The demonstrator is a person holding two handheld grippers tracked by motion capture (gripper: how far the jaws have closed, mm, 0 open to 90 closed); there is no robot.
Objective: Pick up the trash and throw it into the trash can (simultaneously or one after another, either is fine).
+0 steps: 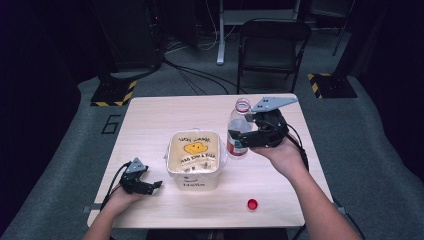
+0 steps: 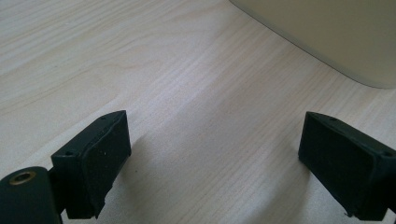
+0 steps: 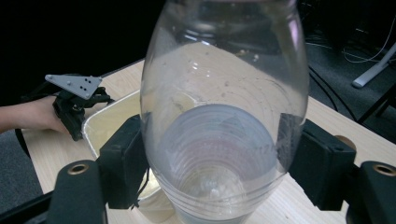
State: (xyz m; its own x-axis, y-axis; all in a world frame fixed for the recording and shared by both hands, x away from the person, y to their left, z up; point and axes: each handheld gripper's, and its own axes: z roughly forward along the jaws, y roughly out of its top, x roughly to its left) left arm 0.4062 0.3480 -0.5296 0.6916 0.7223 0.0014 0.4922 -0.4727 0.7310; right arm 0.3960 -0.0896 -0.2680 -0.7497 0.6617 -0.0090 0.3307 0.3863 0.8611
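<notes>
Right gripper (image 1: pixel 239 138) pinches the open bottle (image 1: pixel 239 127) at its waist, upright just beside the tub (image 1: pixel 194 159). Left gripper (image 1: pixel 156 185) rests spread on the table (image 1: pixel 150 120), holding nothing. Red cap (image 1: pixel 252 203) lies near the front edge. Likely a pour next: keep the squeeze firm, tip slowly, mouth over the tub's middle.

One bottle (image 1: pixel 239 131), one tub (image 1: pixel 194 159), one cap (image 1: pixel 252 203).
</notes>
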